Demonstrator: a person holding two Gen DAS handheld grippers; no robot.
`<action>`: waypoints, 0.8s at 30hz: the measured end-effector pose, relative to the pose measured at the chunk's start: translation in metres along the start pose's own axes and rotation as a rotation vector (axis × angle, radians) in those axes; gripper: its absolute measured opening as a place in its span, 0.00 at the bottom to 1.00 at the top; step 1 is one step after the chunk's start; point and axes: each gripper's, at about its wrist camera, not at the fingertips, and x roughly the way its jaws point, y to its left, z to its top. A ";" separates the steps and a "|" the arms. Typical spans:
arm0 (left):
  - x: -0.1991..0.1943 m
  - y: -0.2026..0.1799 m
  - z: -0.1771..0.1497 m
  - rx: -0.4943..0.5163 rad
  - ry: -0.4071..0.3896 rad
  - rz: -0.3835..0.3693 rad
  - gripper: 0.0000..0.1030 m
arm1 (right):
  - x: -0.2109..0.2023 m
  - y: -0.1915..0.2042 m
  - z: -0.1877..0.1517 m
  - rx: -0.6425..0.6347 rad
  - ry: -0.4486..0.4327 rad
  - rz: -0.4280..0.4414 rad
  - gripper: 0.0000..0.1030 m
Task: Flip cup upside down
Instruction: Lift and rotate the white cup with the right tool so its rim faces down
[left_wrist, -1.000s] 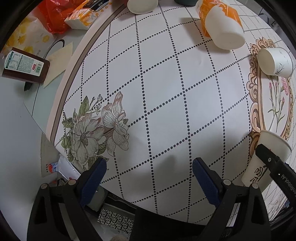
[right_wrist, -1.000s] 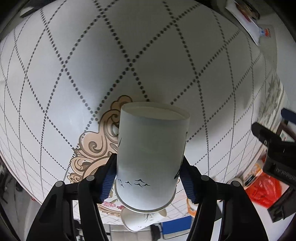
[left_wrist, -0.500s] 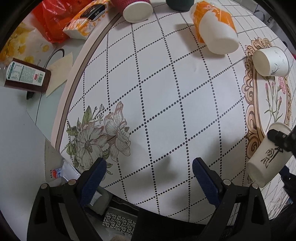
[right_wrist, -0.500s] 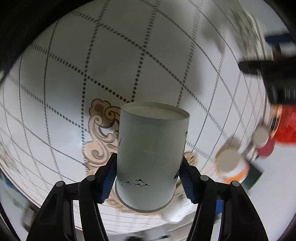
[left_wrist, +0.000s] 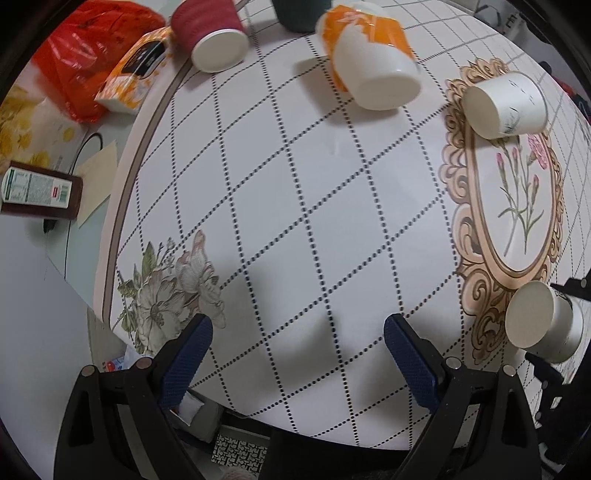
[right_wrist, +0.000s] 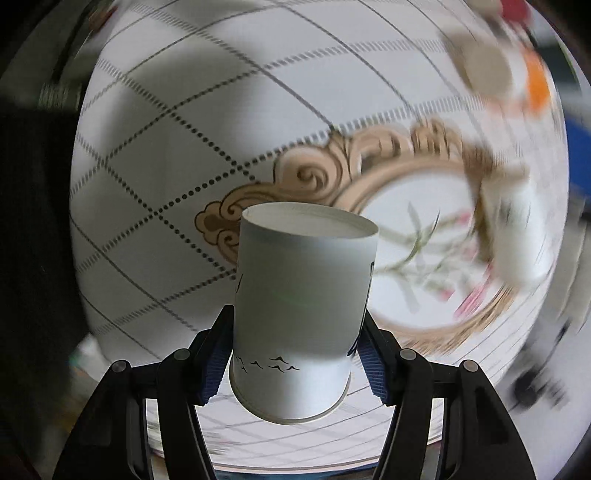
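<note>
We have the white cup (right_wrist: 303, 314) clamped in the right tool (right_wrist: 295, 365), lifted mid-turn above the tabletop (left_wrist: 295, 184), not yet set down inverted, while the left tool (left_wrist: 295, 354) hangs apart, holding nothing.

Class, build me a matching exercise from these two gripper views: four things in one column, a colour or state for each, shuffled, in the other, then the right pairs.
1. left gripper
2. white paper cup
3. ribbed cup
4. tissue pack

A. dark red
B. open, holding nothing
C. orange, beside the red bag
D. clamped in the right gripper

Pairs: 1-B, 2-D, 3-A, 4-C
</note>
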 end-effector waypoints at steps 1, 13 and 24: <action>0.000 -0.002 0.000 0.005 -0.001 -0.001 0.92 | 0.001 -0.005 -0.003 0.056 0.002 0.032 0.63; -0.005 -0.019 0.006 0.059 -0.009 -0.007 0.92 | 0.030 -0.035 -0.053 0.479 0.058 0.243 0.63; -0.007 -0.026 0.004 0.093 -0.014 -0.009 0.92 | 0.054 -0.058 -0.104 0.846 0.092 0.506 0.63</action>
